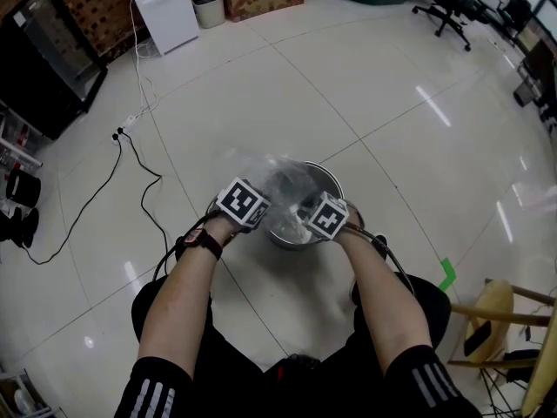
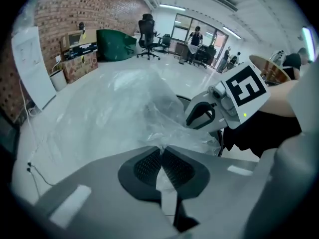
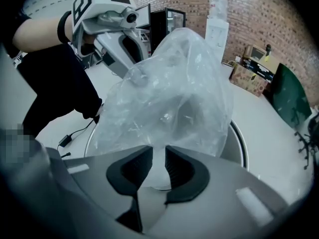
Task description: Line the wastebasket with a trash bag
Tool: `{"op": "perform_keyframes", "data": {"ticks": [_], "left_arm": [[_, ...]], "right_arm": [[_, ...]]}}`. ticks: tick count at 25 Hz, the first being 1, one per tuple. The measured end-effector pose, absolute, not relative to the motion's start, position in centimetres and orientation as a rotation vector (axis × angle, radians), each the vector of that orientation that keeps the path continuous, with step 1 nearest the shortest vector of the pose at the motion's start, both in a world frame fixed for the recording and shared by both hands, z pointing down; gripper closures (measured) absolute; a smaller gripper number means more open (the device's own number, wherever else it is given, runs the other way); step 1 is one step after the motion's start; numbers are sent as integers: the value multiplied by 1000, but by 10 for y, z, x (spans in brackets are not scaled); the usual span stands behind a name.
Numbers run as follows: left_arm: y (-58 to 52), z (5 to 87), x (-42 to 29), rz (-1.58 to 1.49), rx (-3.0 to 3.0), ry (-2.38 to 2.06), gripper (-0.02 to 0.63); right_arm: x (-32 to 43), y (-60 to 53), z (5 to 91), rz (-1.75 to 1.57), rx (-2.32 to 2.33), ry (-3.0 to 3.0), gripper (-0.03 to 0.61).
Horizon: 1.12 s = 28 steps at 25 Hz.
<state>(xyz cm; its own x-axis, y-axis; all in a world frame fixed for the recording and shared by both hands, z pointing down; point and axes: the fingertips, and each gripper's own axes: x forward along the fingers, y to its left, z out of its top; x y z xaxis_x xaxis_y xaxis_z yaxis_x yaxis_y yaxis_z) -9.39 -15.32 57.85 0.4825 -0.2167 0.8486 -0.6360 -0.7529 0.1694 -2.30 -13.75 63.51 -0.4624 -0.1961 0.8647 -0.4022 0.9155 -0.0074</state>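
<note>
Honestly the bag (image 3: 174, 93) looks light and slippery, so the left gripper (image 2: 162, 156) at the wastebasket's (image 1: 326, 174) 9 o'clock and the right gripper (image 3: 158, 166) at 4 o'clock are both clamped on bunched film.

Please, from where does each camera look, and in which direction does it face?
Head view: on the person's head, facing steeply down at the wastebasket and trash bag; both forearms, left gripper and right gripper show.
Left gripper view: on the left gripper, along its shut jaws pinching the bag; the right gripper shows opposite.
Right gripper view: on the right gripper, along its jaws onto the bag and wastebasket; the left gripper shows.
Shared: all views show the bag.
</note>
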Motion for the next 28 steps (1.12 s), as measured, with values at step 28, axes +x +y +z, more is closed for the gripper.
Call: {"op": "perform_keyframes", "data": {"ticks": [28], "left_arm": [[-150, 507, -53, 1741, 2762, -678, 620]], "right_arm": [[67, -123, 499, 216, 281, -2002, 402]]}}
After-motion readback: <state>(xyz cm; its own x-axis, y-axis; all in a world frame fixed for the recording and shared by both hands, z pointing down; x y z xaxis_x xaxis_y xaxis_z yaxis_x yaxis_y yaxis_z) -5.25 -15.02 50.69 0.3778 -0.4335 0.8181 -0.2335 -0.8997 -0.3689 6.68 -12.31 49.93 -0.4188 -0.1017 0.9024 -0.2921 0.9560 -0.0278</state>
